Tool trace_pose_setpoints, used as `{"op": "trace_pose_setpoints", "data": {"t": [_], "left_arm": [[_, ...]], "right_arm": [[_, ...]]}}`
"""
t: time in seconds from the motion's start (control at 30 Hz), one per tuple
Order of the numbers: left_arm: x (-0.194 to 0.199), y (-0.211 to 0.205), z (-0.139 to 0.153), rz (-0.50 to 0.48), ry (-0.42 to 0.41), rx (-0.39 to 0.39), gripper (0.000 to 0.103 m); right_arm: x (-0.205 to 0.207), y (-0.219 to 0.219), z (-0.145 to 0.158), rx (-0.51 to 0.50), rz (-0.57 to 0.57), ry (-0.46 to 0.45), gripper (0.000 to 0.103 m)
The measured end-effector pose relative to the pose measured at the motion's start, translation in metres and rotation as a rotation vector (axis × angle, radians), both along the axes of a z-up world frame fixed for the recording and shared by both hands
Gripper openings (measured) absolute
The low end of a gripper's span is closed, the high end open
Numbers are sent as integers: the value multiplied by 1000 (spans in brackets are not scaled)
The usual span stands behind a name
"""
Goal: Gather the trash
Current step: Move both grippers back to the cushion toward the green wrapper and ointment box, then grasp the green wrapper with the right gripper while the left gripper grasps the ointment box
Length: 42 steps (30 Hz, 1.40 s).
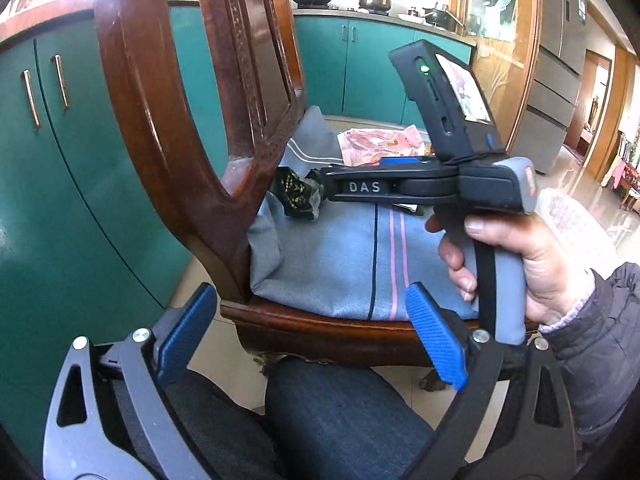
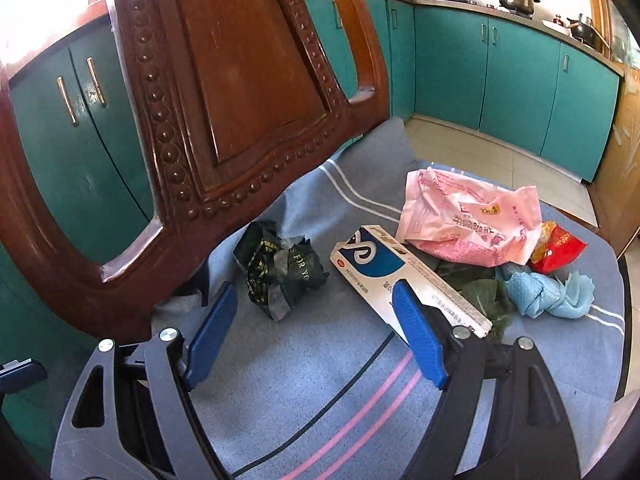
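Trash lies on a chair seat covered by a grey-blue cloth (image 2: 304,380). A crumpled dark green wrapper (image 2: 280,270) sits near the chair back; it also shows in the left wrist view (image 1: 296,196). A white and blue box (image 2: 400,276), a pink bag (image 2: 468,220), a red wrapper (image 2: 560,248), a blue crumpled tissue (image 2: 548,288) and dark leaves (image 2: 484,292) lie to the right. My right gripper (image 2: 316,332) is open and empty, low over the cloth, just in front of the green wrapper and the box. My left gripper (image 1: 312,340) is open and empty, back from the seat's front edge.
The wooden chair back (image 2: 224,92) rises close at the left. Teal kitchen cabinets (image 2: 512,72) stand behind, with pots on the counter. The person's knee (image 1: 340,412) is below the left gripper. The right-hand tool (image 1: 440,184) crosses the left wrist view. A clear plastic bag (image 1: 572,220) shows at the right.
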<state>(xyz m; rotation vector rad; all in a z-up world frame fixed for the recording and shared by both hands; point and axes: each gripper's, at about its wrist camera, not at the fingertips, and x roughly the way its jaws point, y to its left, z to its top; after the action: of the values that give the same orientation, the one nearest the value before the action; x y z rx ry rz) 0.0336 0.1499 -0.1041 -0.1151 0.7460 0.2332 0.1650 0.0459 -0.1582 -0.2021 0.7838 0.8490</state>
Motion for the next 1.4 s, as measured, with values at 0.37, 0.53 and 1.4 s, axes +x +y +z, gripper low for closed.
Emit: {"op": "trace_pose_setpoints", "data": {"t": [0.37, 0.53, 1.4], "left_arm": [[1, 8, -8, 23, 29, -11, 95], [1, 10, -12, 38, 40, -12, 95], [111, -7, -21, -86, 71, -183, 95]], "right_arm": [[20, 47, -21, -62, 69, 40, 78], [21, 65, -36, -95, 129, 94, 49], [-13, -151, 1, -13, -231, 39, 37]]}}
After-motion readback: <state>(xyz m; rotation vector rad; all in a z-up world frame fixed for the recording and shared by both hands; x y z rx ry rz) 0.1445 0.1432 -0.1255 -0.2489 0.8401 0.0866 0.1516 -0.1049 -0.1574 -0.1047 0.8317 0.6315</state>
